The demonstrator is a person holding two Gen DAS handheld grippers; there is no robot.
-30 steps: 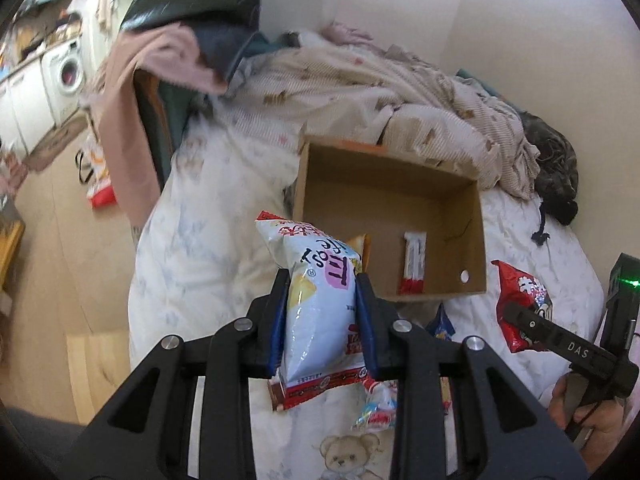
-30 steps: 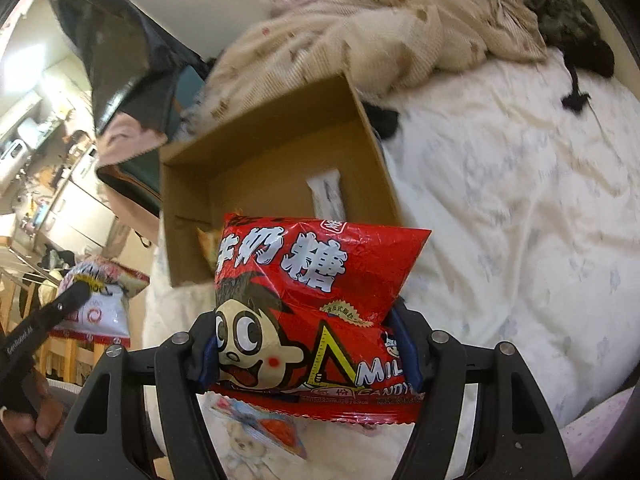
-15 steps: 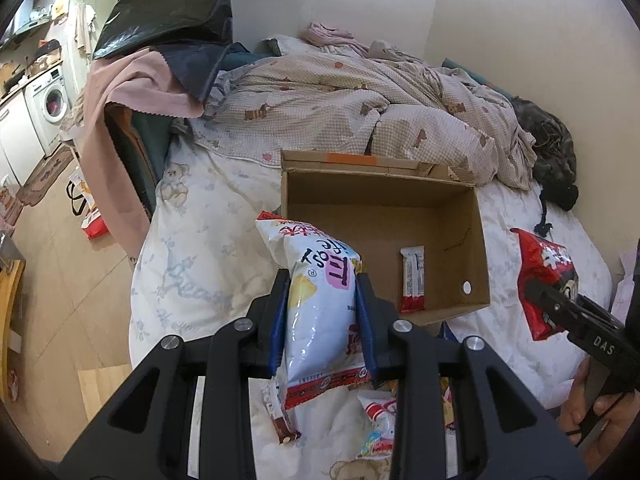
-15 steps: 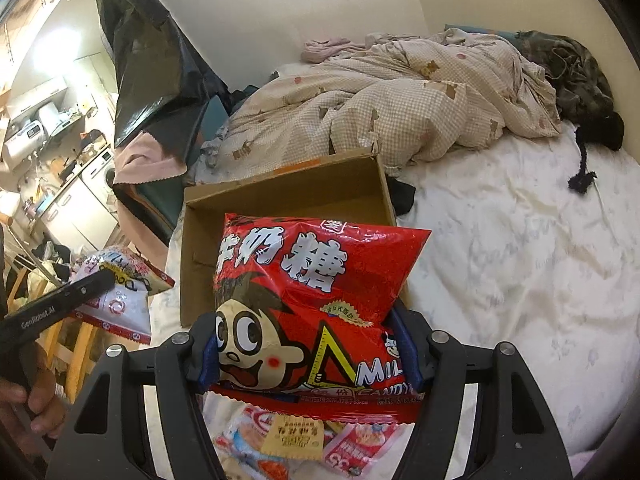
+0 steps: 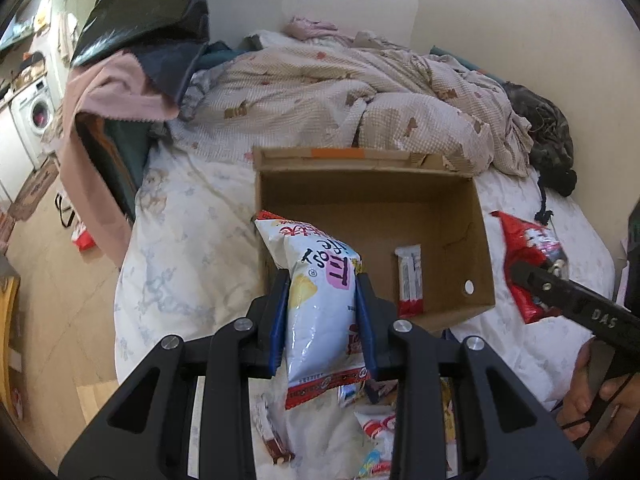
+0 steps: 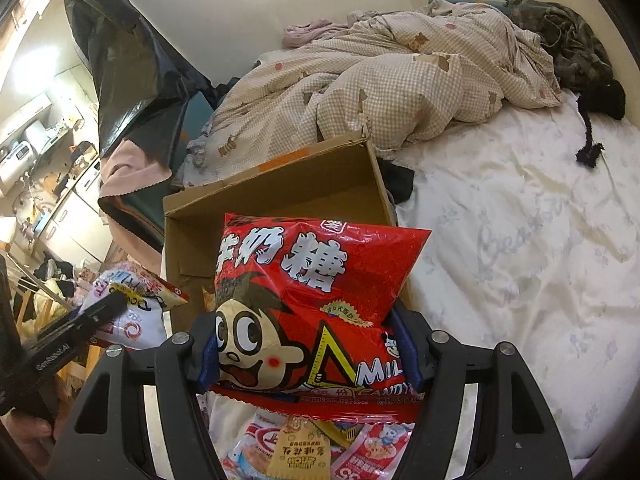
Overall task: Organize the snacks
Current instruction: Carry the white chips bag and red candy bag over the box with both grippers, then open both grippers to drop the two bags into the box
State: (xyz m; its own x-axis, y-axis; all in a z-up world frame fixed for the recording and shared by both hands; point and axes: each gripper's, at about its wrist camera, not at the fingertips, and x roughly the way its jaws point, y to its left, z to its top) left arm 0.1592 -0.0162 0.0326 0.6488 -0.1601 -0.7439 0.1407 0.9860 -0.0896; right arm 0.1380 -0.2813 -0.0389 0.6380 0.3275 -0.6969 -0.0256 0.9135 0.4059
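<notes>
My left gripper (image 5: 322,304) is shut on a white chip bag (image 5: 316,300) and holds it in the air near the front left corner of an open cardboard box (image 5: 476,216) on the bed. A red-and-white snack bar (image 5: 409,280) lies inside the box. My right gripper (image 6: 308,354) is shut on a red milk candy bag (image 6: 312,304), held in front of the same box (image 6: 280,196). In the left wrist view the red bag (image 5: 528,256) hangs to the right of the box. The white bag also shows in the right wrist view (image 6: 128,304).
Several loose snack packets (image 6: 304,448) lie on the white sheet below both grippers, also in the left wrist view (image 5: 376,432). A rumpled checked quilt (image 5: 360,92) is heaped behind the box. Dark clothes (image 6: 568,44) lie at the far right. The floor (image 5: 52,280) drops away left.
Both grippers have risen and pulled back from the box, each keeping its bag. The box looks smaller and farther, and more of the loose packets below show.
</notes>
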